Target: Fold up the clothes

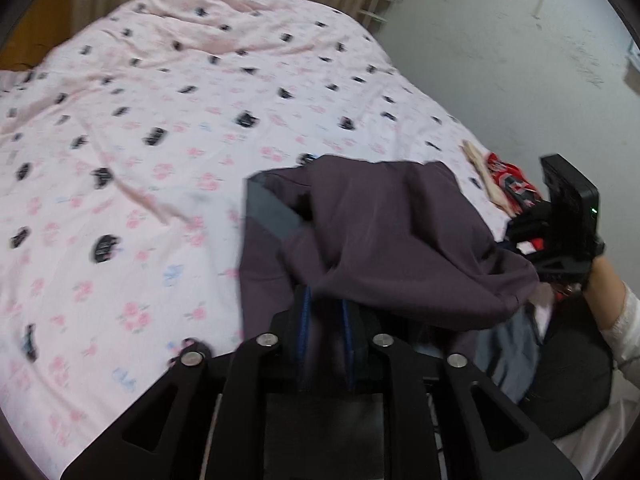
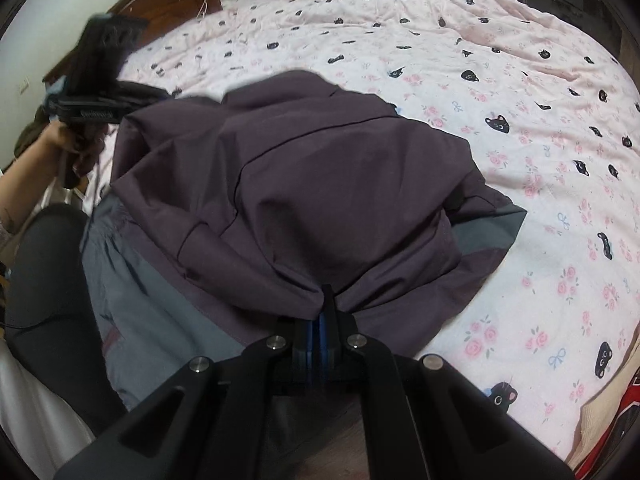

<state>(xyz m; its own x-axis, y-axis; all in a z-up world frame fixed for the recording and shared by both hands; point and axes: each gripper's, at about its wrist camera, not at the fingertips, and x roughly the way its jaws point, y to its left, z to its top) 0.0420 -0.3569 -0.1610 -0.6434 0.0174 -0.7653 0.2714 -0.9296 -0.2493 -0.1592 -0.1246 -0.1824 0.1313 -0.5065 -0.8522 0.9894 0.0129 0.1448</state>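
While both hands work the one garment, we record the following.
Garment: purple jacket (image 2: 304,184) with grey lining, bunched on the bed (image 2: 520,128), at the bed edge nearest the person.
Right gripper (image 2: 322,320): fingers closed on a gathered fold of the jacket; cloth fans away from them toward the headboard.
Left gripper (image 1: 325,320): fingers a little apart, jacket cloth lying between them; we cannot tell whether they press on it.
Key relation: the jacket lies directly ahead of both sets of fingers, its bulk spread across between the two hands; no long axis shows.
Nearer hand: neither; we judge both at the jacket's near hem.
Beside jacket: red patterned cloth (image 1: 508,184), apart.
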